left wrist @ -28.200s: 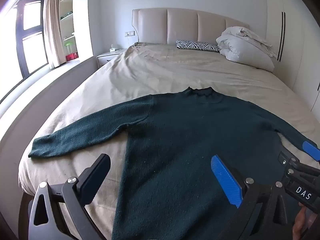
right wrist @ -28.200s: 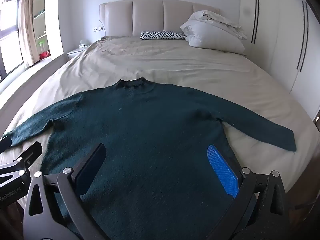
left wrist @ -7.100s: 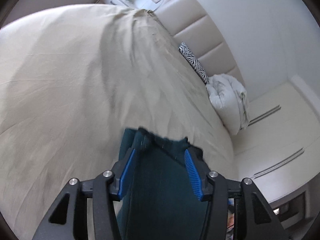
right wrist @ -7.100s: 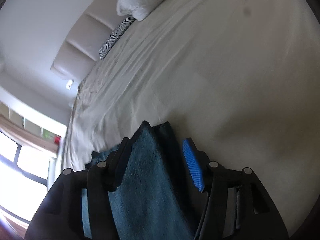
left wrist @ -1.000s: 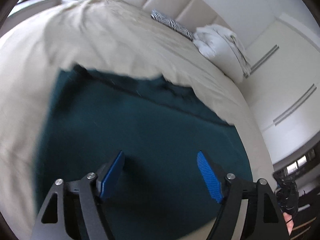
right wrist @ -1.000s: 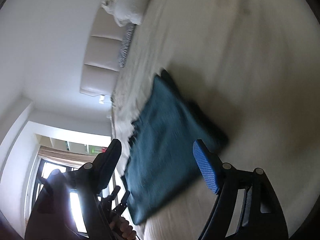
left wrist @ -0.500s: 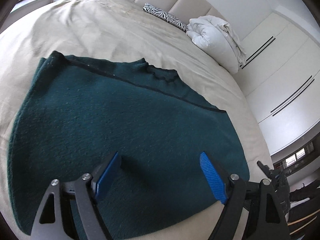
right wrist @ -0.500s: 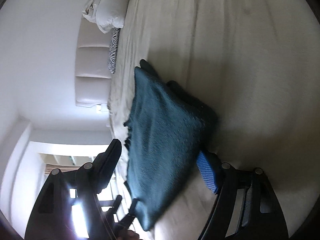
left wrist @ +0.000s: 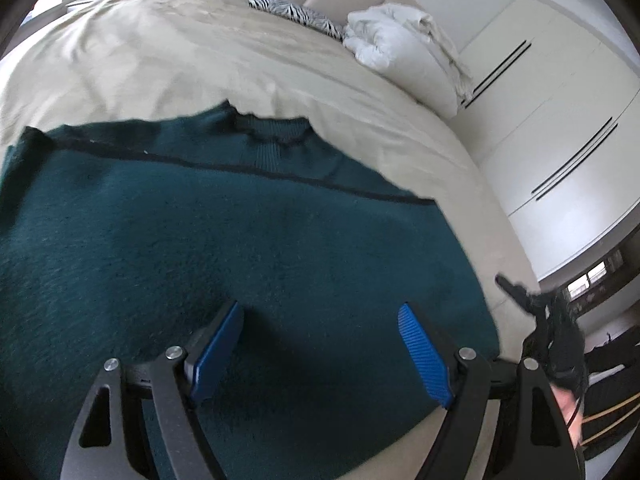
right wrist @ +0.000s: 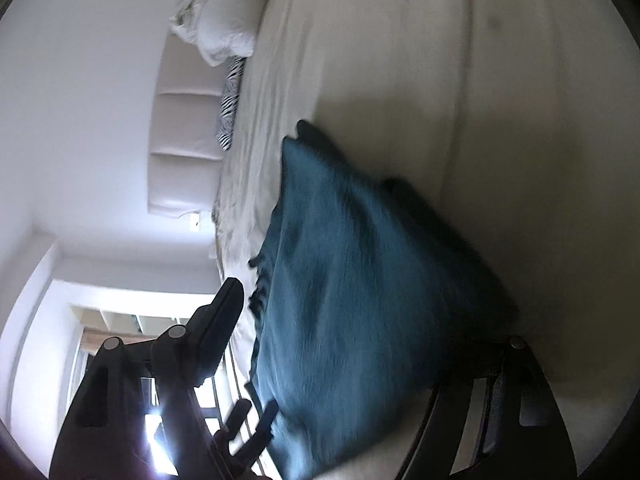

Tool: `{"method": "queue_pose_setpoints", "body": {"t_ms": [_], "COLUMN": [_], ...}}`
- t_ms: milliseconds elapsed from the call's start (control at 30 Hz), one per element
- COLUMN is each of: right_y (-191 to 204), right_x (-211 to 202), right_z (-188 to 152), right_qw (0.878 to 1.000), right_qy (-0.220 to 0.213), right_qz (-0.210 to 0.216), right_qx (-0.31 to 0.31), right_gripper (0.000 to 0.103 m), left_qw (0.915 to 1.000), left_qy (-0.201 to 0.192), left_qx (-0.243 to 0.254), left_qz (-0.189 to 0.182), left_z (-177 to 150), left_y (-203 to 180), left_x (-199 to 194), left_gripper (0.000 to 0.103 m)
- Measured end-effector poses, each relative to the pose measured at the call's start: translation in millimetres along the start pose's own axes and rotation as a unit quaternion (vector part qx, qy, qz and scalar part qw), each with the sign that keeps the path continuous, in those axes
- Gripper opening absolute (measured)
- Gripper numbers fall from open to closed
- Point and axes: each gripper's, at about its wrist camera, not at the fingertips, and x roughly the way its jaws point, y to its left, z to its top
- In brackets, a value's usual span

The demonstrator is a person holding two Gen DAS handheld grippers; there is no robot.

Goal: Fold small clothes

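We see the folded sweater (left wrist: 240, 248) lying flat on the bed (left wrist: 160, 48). Both our left gripper (left wrist: 320, 344) and right gripper (right wrist: 360, 360) are spread, grasping nothing; seconds ago they clenched it.

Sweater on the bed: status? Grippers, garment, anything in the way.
Left gripper open above the sweater, holding nothing. Right gripper open at its edge, one finger hidden behind cloth. Sweater folded on the bed, sleeves in. Nothing in the way.
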Motion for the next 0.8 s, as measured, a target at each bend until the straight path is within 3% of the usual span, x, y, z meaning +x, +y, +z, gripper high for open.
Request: {"method": "queue_pose_setpoints", "body": {"t_ms": [133,267,333,367,500,633,733,800], "right_y": [10.0,14.9,9.8,7.7,11.2,29.0,58.0,87.7], "right_x": [19.2,38.0,43.3,44.0,46.1,44.8,46.5,50.9], "right_z": [7.4,8.9,12.9,14.5,15.3,8.9,-2.4,-18.4], "right_qw": [1.000,0.999,0.999,0.999,0.997,0.991,0.978,0.963], "right_qy": [0.006,0.015,0.019,0.019,0.017,0.006,-0.006,-0.008], "right_qz": [-0.006,-0.014,-0.022,-0.024,-0.035,-0.065,-0.099,-0.116], "right_qx": [-0.022,-0.049,-0.046,-0.044,-0.070,-0.118,-0.181,-0.244], "right_gripper": [0.050,0.038,0.021,0.018,0.014,0.012,0.012,0.012], "left_qw": [0.9998,0.9995,0.9995,0.9997,0.9999,0.9999,0.9987,0.9919], "left_qy": [-0.001,0.000,0.003,0.005,0.004,0.001,0.000,-0.007], "left_qx": [-0.021,-0.030,-0.028,-0.022,0.003,-0.013,-0.042,-0.101], "left_qz": [-0.006,-0.013,-0.013,-0.008,0.012,-0.001,-0.028,-0.076], "left_z": [4.8,6.0,6.5,6.5,4.1,5.9,9.7,12.6], "left_y": [6.4,12.9,13.4,11.7,3.7,9.8,19.4,36.2], "left_x": [7.2,11.9,13.1,13.8,18.6,18.6,14.7,4.8], "left_gripper": [0.081,0.082,0.082,0.082,0.082,0.082,0.082,0.079]}}
